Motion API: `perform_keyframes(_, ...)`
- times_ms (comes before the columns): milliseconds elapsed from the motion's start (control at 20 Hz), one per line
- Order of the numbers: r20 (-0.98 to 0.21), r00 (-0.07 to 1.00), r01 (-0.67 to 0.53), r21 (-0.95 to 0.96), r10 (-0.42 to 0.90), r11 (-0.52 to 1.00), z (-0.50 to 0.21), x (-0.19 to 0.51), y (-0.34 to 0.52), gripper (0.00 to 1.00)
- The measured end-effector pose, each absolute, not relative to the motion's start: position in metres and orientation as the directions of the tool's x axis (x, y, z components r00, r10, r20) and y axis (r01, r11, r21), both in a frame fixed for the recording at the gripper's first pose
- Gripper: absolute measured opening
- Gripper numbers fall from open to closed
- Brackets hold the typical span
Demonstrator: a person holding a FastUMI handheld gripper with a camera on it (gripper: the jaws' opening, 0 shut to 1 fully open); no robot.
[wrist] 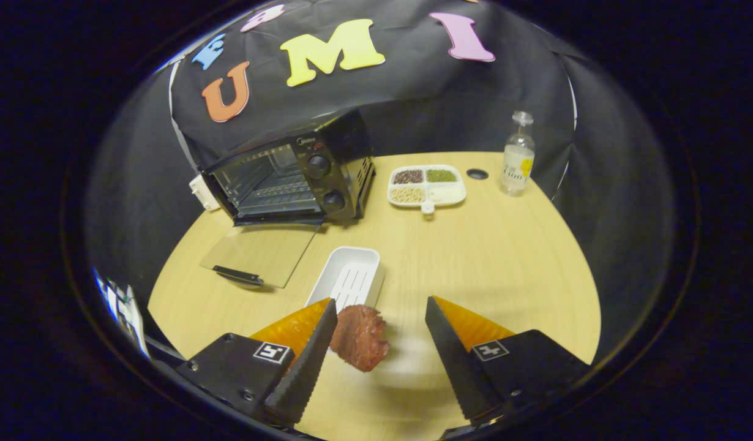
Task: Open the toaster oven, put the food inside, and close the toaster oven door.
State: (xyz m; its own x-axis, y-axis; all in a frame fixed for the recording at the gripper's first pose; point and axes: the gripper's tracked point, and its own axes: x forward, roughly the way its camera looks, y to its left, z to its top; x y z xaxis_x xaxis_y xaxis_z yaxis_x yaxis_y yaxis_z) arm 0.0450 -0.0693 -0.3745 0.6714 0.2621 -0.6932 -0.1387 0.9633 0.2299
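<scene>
Round light-wood table [487, 257], small dark hole [477, 174] near far edge. Black cloth wall [413, 104] hangs behind table, creased, wrapping both sides. White box [202, 192] against cloth at table's back left. Dim surroundings, table brightly lit.

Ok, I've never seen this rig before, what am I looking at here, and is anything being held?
There is no robot arm: a person carries a hand-held two-finger tool, and this fisheye picture comes from a camera riding on it, looking forward along its fingers. The fingers stand apart. A reddish piece of food sits between them against the left finger; the right one is clear of it, so it isn't clamped. Just ahead is a white tray. Beyond, on the wooden table, the black toaster oven has its glass door folded down open. To its right are a divided dish of grains and a clear bottle.
</scene>
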Motion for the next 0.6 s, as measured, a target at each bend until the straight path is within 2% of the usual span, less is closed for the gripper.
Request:
perform_keyframes(100,-0.709,0.631,-0.127,0.306,0.315,0.943,-0.384,0.040,-0.061,0.80)
perform_keyframes(250,-0.698,0.597,-0.068,0.447,0.395,0.892,-0.386,0.039,-0.056,0.68)
perform_keyframes(300,-0.696,0.600,-0.020,0.480,0.395,0.877,-0.386,0.042,-0.061,0.58)
perform_keyframes(400,-0.683,0.594,0.059,0.563,0.425,0.824,-0.389,0.045,-0.063,0.29)
perform_keyframes(600,-0.663,0.569,0.052,0.620,0.487,0.783,-0.386,0.039,-0.061,0.17)
